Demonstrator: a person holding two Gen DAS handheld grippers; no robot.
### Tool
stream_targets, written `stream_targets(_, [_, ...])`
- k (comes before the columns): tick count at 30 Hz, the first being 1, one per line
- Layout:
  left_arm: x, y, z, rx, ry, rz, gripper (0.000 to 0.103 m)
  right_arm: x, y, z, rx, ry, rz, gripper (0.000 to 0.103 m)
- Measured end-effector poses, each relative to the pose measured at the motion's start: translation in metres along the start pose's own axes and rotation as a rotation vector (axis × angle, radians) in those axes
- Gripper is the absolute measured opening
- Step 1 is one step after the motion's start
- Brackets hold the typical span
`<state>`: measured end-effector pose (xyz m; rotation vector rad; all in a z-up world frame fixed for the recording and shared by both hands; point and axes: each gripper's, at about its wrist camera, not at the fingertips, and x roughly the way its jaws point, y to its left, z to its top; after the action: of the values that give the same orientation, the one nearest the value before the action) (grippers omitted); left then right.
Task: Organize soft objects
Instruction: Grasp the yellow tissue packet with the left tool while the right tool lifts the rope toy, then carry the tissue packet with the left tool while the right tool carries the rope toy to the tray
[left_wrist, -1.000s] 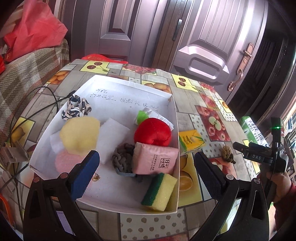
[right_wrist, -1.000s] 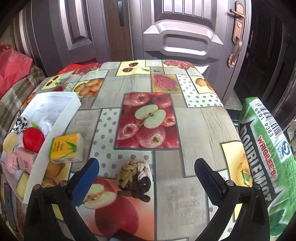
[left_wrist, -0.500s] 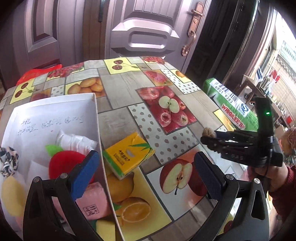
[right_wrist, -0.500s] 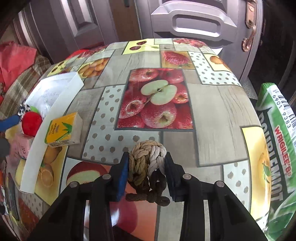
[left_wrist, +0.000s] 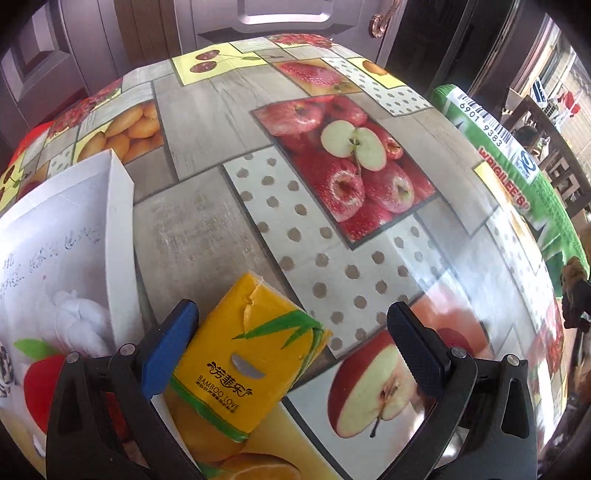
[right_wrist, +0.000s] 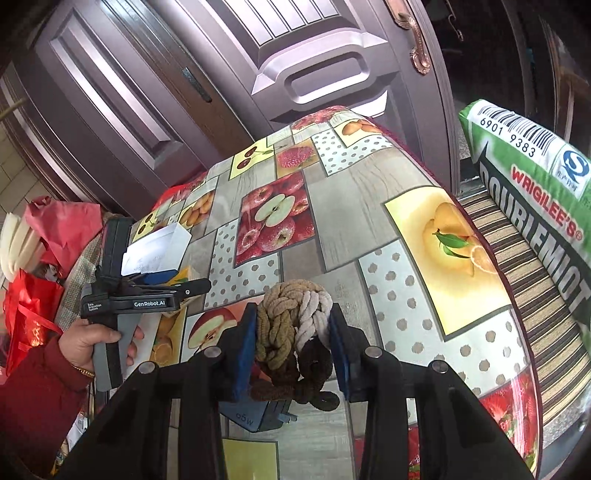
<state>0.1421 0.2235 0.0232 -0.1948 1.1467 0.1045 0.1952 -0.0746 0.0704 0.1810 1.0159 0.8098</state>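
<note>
A yellow tissue pack (left_wrist: 251, 354) lies on the fruit-print tablecloth (left_wrist: 207, 236), just right of the white box (left_wrist: 120, 236). My left gripper (left_wrist: 291, 350) hangs open over it, its jaws straddling the pack, the left pad close to the pack's edge. In the right wrist view a braided rope knot (right_wrist: 291, 332) in tan, white and brown is pinched between the blue pads; my right gripper (right_wrist: 293, 343) is shut on it above the table. That view also shows the left gripper (right_wrist: 147, 291) in a hand (right_wrist: 88, 341) near the box (right_wrist: 155, 251).
Inside the box are a red plush apple (left_wrist: 40, 376) and a white cloth (left_wrist: 77, 325). A green gum-print cushion (right_wrist: 535, 192) stands on a striped seat at the table's right. Red bags (right_wrist: 33, 306) sit left of the table. Doors stand behind it.
My right gripper shut on the rope knot and carried it, rolling as it went. My left gripper swung from over the box to the tissue pack and came down over it.
</note>
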Motion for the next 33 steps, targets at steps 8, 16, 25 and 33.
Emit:
stream_targets(8, [-0.029,-0.038,-0.035,0.132,-0.032,-0.016,0.103,-0.010,0.005,-0.004,0.011,-0.012,0.032,0.036])
stream_targets(16, [-0.016,-0.045,-0.019,0.014,-0.022,0.027,0.103,-0.016,0.012,-0.005,0.009,-0.034,0.038,0.036])
stream_targets(25, [-0.007,-0.056,-0.033,-0.037,-0.035,0.094,0.049,-0.026,0.015,-0.003,-0.003,-0.064,0.029,0.036])
stream_targets(33, [-0.062,-0.056,-0.048,-0.059,-0.181,0.069,0.049,-0.043,0.040,0.005,-0.047,-0.131,0.038,0.036])
